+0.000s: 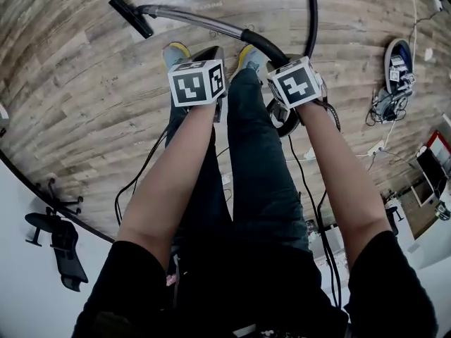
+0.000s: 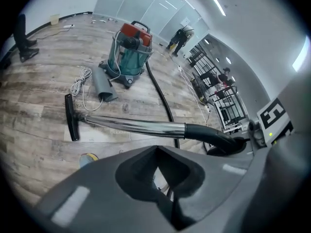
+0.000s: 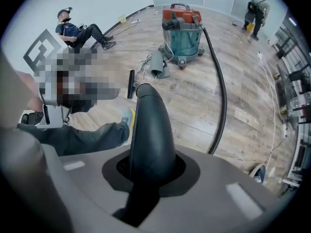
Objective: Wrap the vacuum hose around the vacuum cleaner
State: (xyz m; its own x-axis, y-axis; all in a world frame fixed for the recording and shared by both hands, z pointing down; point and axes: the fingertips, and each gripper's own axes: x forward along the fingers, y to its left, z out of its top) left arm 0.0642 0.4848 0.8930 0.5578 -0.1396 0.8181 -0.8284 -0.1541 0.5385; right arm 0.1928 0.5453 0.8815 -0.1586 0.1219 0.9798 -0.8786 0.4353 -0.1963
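Observation:
The teal vacuum cleaner (image 2: 129,50) with a red top stands on the wood floor, far ahead of both grippers. Its black hose (image 3: 221,81) runs in a curve from the machine back to the black handle (image 3: 150,140). My right gripper (image 3: 150,174) is shut on that handle. From the handle a chrome wand (image 2: 136,125) slopes down to the left, ending in a black floor nozzle (image 2: 71,116) on the floor. My left gripper (image 2: 158,152) is shut with nothing in it, held just left of the handle and above the wand.
A grey attachment (image 2: 103,86) and a white cord (image 2: 80,84) lie beside the vacuum. My own legs and shoes (image 1: 176,50) stand below the grippers. A person (image 3: 80,33) sits at the back left, another (image 3: 255,8) bends far off. Cables and a power strip (image 1: 384,108) lie right.

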